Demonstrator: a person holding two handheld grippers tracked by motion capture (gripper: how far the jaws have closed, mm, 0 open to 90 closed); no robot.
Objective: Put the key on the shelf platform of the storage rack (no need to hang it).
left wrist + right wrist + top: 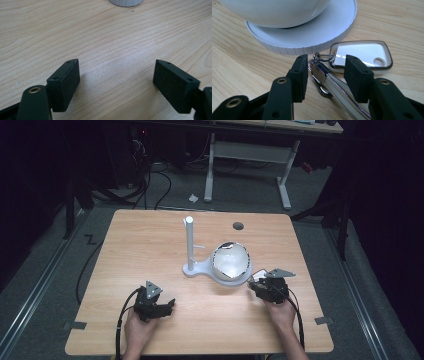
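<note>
Right gripper view: the right gripper [325,75] straddles a metal keychain [324,77] just beside the white stand [312,40], jaws not yet touching; left gripper [116,82] gapes, holding nothing.

Both grippers, the left gripper [159,307] and the right gripper [263,287], were matte black, each topped by a grey three-cornered plate and trailing a black cable. Brass-ringed screw holes marked their blocky jaws.

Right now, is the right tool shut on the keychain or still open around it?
Open. In the right gripper view the right tool straddles the keychain lying flat on the table, with gaps showing between both pads and the metal.
</note>
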